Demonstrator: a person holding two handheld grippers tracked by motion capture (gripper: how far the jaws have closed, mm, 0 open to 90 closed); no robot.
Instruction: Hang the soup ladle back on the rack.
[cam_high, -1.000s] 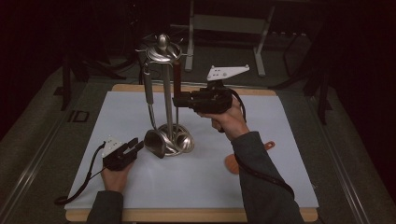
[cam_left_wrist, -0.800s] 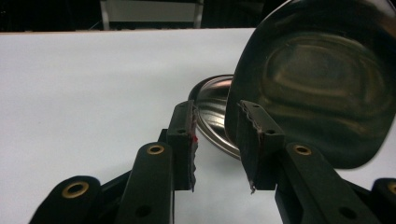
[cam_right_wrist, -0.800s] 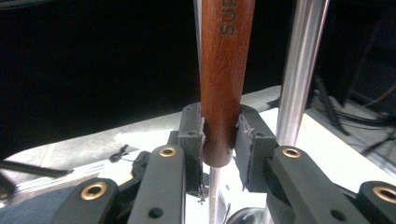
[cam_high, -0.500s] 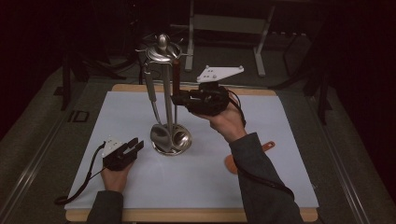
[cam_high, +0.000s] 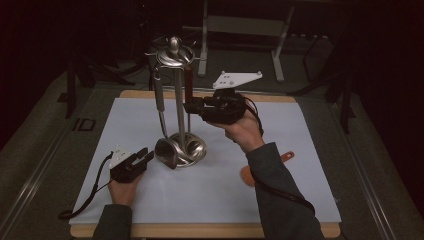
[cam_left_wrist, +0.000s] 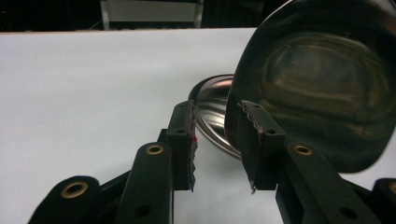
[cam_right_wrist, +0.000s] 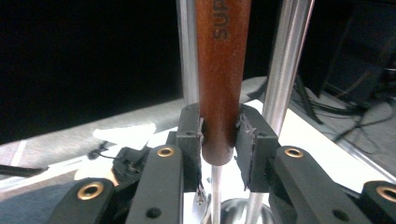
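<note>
A steel utensil stand (cam_high: 176, 55) rises from a round base (cam_high: 195, 148) on the white mat. A steel ladle hangs from it, its bowl (cam_high: 166, 151) low beside the base. My right gripper (cam_high: 192, 106) is shut on a brown wooden handle (cam_high: 188, 82) that stands upright next to the stand's pole. In the right gripper view the handle (cam_right_wrist: 222, 70) sits between both pads, with a thin steel shaft (cam_right_wrist: 215, 196) below it. My left gripper (cam_high: 145, 156) rests on the mat, open, just left of the ladle bowl (cam_left_wrist: 322, 79); its jaws (cam_left_wrist: 217, 140) hold nothing.
An orange utensil (cam_high: 286, 156) lies on the mat at the right, partly under the right forearm. The white mat (cam_high: 100, 130) covers a wooden board (cam_high: 200, 231). A metal frame (cam_high: 240, 25) stands behind the table in the dark.
My right gripper has shifted a little left toward the stand, still holding the wooden handle. The ladle bowl has swung and returned beside the base. The left gripper has stayed put.
</note>
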